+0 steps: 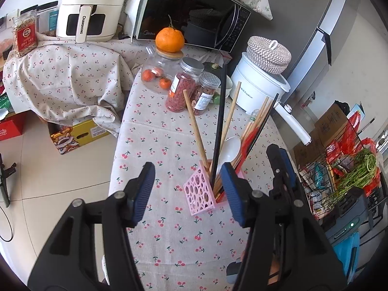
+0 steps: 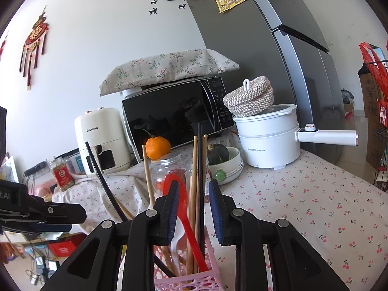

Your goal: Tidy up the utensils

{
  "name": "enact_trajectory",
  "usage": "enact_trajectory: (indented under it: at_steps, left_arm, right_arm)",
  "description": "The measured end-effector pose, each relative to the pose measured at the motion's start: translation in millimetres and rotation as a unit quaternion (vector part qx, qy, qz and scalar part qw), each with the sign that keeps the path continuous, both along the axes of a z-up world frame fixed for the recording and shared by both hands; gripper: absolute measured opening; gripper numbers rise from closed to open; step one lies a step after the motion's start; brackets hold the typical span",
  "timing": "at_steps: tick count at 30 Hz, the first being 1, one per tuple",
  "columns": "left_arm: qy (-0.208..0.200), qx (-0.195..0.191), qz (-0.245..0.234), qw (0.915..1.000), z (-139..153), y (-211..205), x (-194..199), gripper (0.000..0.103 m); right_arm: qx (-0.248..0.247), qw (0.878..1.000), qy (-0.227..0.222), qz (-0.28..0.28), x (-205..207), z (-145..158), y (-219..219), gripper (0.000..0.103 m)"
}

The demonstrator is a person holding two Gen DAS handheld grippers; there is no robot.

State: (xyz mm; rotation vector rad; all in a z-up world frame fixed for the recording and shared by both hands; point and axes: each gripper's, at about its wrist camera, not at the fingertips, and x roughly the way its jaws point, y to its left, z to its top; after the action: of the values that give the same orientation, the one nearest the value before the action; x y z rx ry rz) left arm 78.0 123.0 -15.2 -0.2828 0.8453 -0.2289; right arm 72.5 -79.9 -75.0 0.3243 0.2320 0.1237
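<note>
A pink perforated holder (image 1: 196, 194) stands on the cherry-print tablecloth (image 1: 155, 145). It holds wooden chopsticks (image 1: 194, 131), black chopsticks (image 1: 220, 121), a white spoon (image 1: 230, 148) and a red spoon (image 1: 249, 140). My left gripper (image 1: 188, 172) is open just in front of the holder, with nothing pressed between its blue pads. My right gripper (image 2: 194, 186) hovers over the holder (image 2: 189, 282), open, with the red spoon (image 2: 191, 230), wooden chopsticks (image 2: 194, 194) and a black chopstick (image 2: 200, 181) standing loose between its fingers. In the left wrist view it (image 1: 278, 152) is right of the holder.
Jars (image 1: 181, 89) and a glass jar topped with an orange (image 1: 169, 39) stand behind the holder. Farther back are a white electric pot (image 1: 259, 84), a microwave (image 1: 191, 17) and an air fryer (image 1: 89, 7). The fridge (image 2: 278, 48) is at right; the table edge (image 1: 118, 145) drops to the floor at left.
</note>
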Motion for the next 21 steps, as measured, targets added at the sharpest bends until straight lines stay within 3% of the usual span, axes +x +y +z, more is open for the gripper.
enact_trajectory:
  at_steps: [7,11,14,18,21]
  left_arm:
    - [-0.001,0.036,0.009,0.9993,-4,-14,-12,0.079]
    - [0.000,0.049,0.014,0.9987,-6,-23,-20,0.083]
    - [-0.005,0.057,0.010,0.9983,-5,-34,-29,0.086]
    - [-0.021,0.075,0.007,0.9970,1,-52,-43,0.101]
    - [-0.036,0.088,0.008,0.9954,8,-66,-52,0.102]
  right_arm:
    - [0.021,0.998,0.055,-0.001,-13,13,-29,0.041]
    - [0.017,0.996,0.089,-0.001,-21,22,-52,0.056]
    - [-0.004,0.993,0.114,0.004,-26,32,-69,0.066]
    - [-0.045,0.989,0.141,0.014,-36,46,-89,0.079]
    - [-0.069,0.984,0.165,0.016,-45,54,-101,0.089]
